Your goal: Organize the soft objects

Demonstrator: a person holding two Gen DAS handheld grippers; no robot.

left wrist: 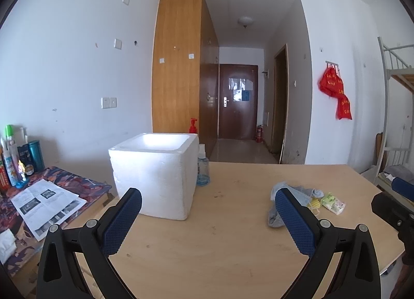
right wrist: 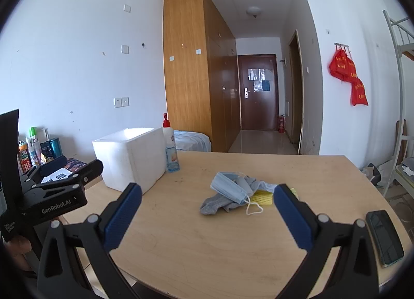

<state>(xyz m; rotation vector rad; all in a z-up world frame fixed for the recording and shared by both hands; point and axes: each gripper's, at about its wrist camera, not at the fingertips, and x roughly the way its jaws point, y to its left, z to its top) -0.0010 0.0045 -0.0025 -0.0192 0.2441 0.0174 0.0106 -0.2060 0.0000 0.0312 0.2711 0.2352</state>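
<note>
A small pile of soft things lies on the wooden table (right wrist: 207, 234): a blue face mask (right wrist: 227, 187) on top of a grey sock (right wrist: 217, 203), with a yellow sponge (right wrist: 262, 197) beside them. In the left wrist view the grey sock (left wrist: 274, 214) and a small green-and-white packet (left wrist: 333, 203) lie at the right. A white foam box (left wrist: 155, 174) (right wrist: 132, 156) stands open-topped at the table's left. My left gripper (left wrist: 208, 202) is open, empty, in front of the box. My right gripper (right wrist: 207, 194) is open, empty, short of the pile.
A blue liquid bottle (right wrist: 172, 159) and a red-capped white bottle (right wrist: 168, 130) stand by the box. A dark phone (right wrist: 385, 236) lies at the table's right edge. Left of the table a lower surface holds papers (left wrist: 46, 205) and several bottles (left wrist: 10, 159).
</note>
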